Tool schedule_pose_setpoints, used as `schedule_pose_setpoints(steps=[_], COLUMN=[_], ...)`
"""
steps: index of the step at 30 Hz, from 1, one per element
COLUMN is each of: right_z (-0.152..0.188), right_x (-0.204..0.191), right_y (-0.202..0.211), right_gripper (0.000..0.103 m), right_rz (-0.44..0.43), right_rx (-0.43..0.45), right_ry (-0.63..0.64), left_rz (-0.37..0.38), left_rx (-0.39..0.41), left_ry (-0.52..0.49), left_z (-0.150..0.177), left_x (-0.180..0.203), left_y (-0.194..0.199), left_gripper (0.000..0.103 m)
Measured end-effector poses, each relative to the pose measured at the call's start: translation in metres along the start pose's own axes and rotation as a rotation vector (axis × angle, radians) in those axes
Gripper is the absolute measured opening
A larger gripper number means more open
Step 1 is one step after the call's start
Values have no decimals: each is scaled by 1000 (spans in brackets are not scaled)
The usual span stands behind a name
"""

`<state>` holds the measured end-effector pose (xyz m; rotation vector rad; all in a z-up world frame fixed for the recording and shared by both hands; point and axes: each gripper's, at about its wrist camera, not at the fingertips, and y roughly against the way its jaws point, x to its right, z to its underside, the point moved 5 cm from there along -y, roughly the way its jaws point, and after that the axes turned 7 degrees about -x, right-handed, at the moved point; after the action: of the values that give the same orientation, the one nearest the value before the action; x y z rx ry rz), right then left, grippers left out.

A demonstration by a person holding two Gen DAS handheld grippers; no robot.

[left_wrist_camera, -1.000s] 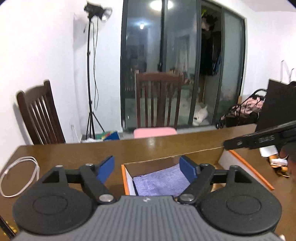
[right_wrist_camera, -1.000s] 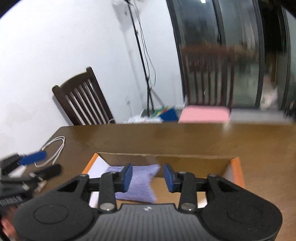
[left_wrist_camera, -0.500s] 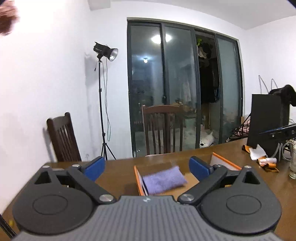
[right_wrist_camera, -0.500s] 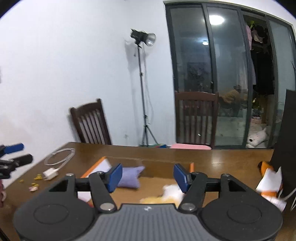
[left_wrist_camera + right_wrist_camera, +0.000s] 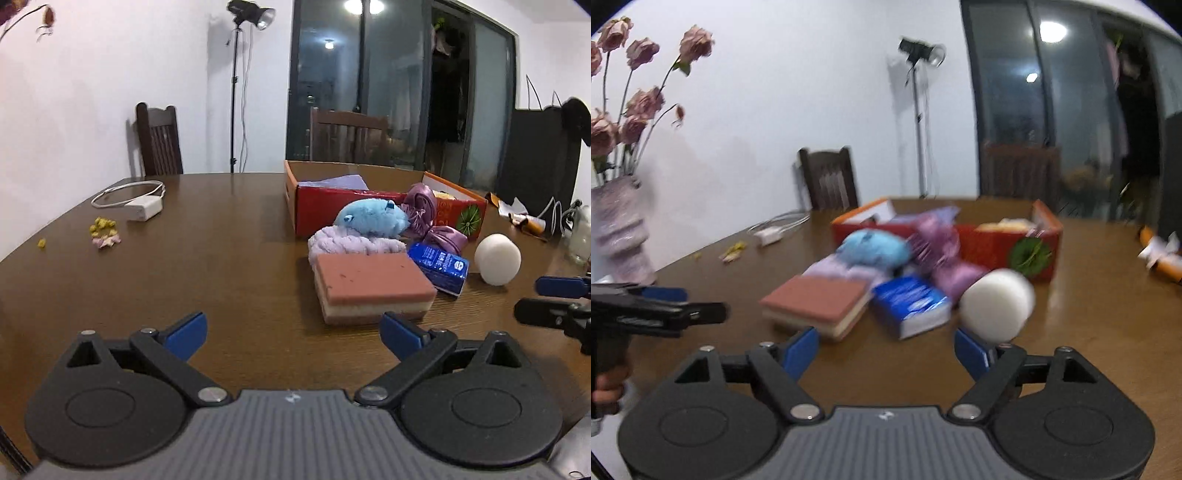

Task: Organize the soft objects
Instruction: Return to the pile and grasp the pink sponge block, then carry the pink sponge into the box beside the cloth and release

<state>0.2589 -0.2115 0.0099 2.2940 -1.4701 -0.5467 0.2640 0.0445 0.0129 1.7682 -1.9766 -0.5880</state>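
Two grippers, both with wide, empty jaws

Left gripper (image 5: pixel 291 334) and right gripper (image 5: pixel 886 350) have just opened; the red box (image 5: pixel 384 212) half hides a purple cloth (image 5: pixel 341 181), and the right view is blurry.

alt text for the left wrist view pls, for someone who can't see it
The left gripper hovers with its jaws open and empty above a brown wooden table, facing a pink layered sponge. Behind it lie a lilac knitted piece, a blue plush toy, a blue packet, a white foam ball and an open red box.
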Motion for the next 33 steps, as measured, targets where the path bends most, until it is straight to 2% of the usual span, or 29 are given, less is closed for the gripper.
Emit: schedule_pose_setpoints(steps=[2, 4, 5, 7, 8, 10, 13, 17, 22, 24, 27, 29, 33], right_z=[-3, -13, -18, -26, -29, -37, -43, -37, -31, -27, -22, -20, -15], right_x=[-1, 3, 5, 4, 3, 0, -8, -12, -3, 1, 3, 4, 7], right_y=[-11, -24, -32, -51, -61, -79, -100, -105, -65, -60, -64, -68, -75], right_gripper=[76, 61, 59, 49, 47, 43, 37, 34, 34, 34, 34, 34, 34], right_rz=[-13, -40, -65, -121, -142, -157, -165, -172, -203, -195, -193, -200, -205], right_rx=[-10, -21, -29, -56, -58, -79, -89, -123, -134, -141, -159, -169, -185], right_ry=[-16, -74, -107, -172, -187, -202, -211, -225, -225, -244, -259, -264, -281], left_rz=[5, 52, 78, 134, 162, 217, 297, 328, 432, 429, 411, 426, 412], left_rx=[20, 45, 39, 27, 16, -29, -99, -133, -153, -156, -195, -207, -199], left_ry=[25, 66, 99, 150, 166, 190, 240, 232, 239, 247, 234, 233, 214], left_z=[-8, -15, -21, -30, -32, -36, -35, -26, -15, -14, -13, -12, -12], left_x=[-1, -3, -5, -4, -2, 0, 0, 8, 10, 10, 15, 18, 23], left_y=[-8, -17, -24, -37, -46, -61, -75, -58, -35, -36, -42, -43, -42], left_gripper=[101, 97, 93, 74, 69, 52, 36, 36, 40, 44, 44, 44, 33])
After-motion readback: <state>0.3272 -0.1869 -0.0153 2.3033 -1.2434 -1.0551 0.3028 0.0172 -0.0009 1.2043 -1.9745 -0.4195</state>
